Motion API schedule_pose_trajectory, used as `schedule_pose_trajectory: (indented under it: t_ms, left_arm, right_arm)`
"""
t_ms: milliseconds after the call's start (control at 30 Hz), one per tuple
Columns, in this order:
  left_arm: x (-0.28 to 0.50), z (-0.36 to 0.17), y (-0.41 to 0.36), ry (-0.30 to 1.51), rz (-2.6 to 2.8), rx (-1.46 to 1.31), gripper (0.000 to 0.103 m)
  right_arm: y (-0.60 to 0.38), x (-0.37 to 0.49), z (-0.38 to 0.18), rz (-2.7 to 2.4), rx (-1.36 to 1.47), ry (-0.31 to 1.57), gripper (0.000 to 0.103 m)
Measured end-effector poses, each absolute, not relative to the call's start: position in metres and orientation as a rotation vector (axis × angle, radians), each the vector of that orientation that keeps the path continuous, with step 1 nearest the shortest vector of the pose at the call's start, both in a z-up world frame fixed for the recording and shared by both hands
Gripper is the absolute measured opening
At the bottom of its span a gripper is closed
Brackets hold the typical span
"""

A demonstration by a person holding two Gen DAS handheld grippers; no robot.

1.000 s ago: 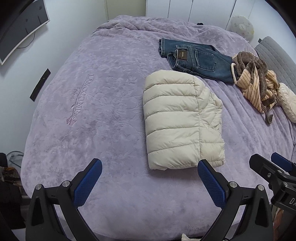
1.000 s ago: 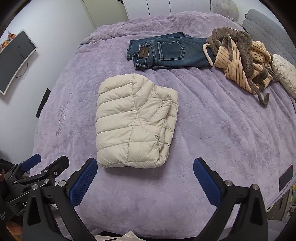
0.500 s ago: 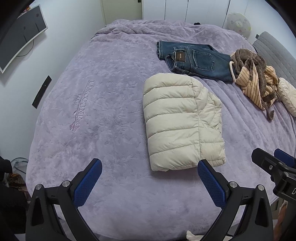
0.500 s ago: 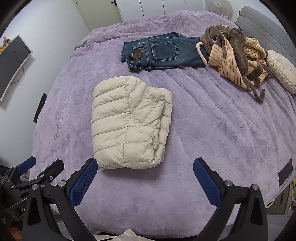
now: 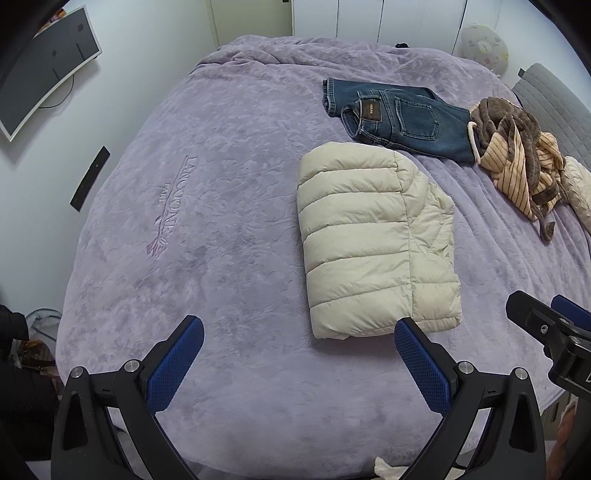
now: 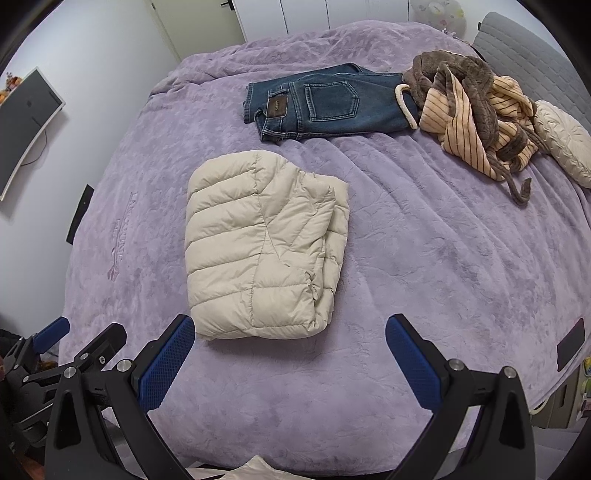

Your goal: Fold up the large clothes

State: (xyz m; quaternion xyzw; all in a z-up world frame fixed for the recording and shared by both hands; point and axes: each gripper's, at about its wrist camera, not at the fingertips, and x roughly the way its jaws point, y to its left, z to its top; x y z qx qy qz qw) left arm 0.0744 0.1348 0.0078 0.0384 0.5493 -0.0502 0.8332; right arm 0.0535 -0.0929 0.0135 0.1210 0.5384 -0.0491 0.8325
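Note:
A cream puffer jacket (image 5: 373, 236) (image 6: 262, 251) lies folded into a neat rectangle on the purple bedspread (image 5: 221, 221) (image 6: 443, 258). Folded blue jeans (image 5: 402, 118) (image 6: 325, 103) lie beyond it. A crumpled brown and striped peach garment (image 5: 517, 155) (image 6: 472, 110) sits at the far right. My left gripper (image 5: 295, 354) hangs open and empty near the bed's front edge, short of the jacket. The right gripper (image 6: 291, 354) is open too, with nothing between its fingers, just in front of the jacket's near right corner. In the left wrist view the right gripper (image 5: 550, 328) shows at the right edge.
A cream quilted cushion (image 6: 565, 140) lies at the bed's right side by a grey headboard (image 6: 524, 48). A monitor (image 5: 44, 62) hangs on the left wall. White wardrobe doors (image 5: 369, 18) stand behind the bed. A basket (image 5: 40, 325) sits on the floor at left.
Both grippers have pulled back and risen slightly, so the jacket and the bed appear a little farther off. The clothes have not moved. Both grippers stayed open.

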Motion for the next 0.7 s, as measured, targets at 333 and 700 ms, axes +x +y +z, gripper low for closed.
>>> schedule_pose_trajectory:
  t_ms: [333, 700]
  left_arm:
    - [0.0795, 0.0033, 0.1355, 1.176, -0.108, 0.084, 0.103]
    - [0.0838, -0.0002, 0.1340, 1.184, -0.112, 0.092, 0.103]
  right_arm:
    - [-0.0912, 0.0549, 0.0100, -0.115, 0.263, 1.149, 0.103]
    - [-0.0917, 0.0553, 0.0075, -0.123, 0.270, 1.153, 0.103]
